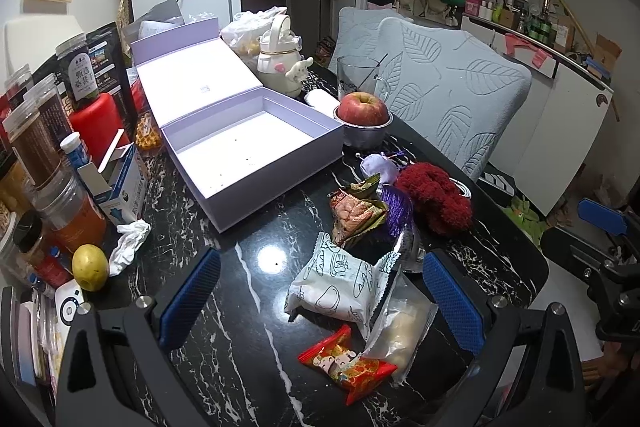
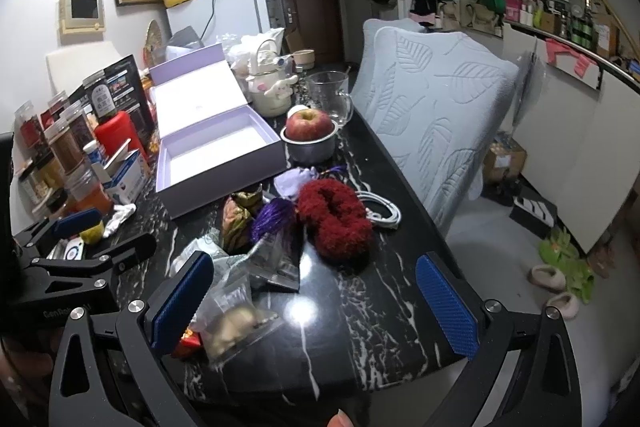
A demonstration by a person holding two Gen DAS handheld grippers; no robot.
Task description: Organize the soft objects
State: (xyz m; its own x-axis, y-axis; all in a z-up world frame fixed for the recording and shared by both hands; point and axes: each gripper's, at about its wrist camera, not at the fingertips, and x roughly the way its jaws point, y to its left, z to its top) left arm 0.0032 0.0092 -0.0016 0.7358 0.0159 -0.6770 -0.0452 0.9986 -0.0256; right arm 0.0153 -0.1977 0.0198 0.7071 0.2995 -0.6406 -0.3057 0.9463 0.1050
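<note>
An open lilac box (image 1: 256, 143) (image 2: 216, 151) lies empty on the black marble table (image 1: 248, 307). In front of it sit soft items: a red fuzzy scrunchie (image 1: 434, 197) (image 2: 334, 217), a lilac pouch (image 1: 376, 165) (image 2: 292, 181), a purple tassel (image 1: 396, 207) (image 2: 272, 215), and several snack packets, among them a white one (image 1: 340, 285) and a red one (image 1: 350, 365). My left gripper (image 1: 320, 301) hovers open above the white packet. My right gripper (image 2: 316, 303) stands open over a clear bag (image 2: 236, 315), right of the pile.
Jars and bottles (image 1: 48, 163) crowd the table's left side, with a lemon (image 1: 90, 267) and crumpled tissue (image 1: 128, 243). An apple in a metal bowl (image 1: 363, 115), a glass mug (image 2: 330, 95), a white cable (image 2: 380, 213) and a padded chair (image 2: 436, 107) lie beyond.
</note>
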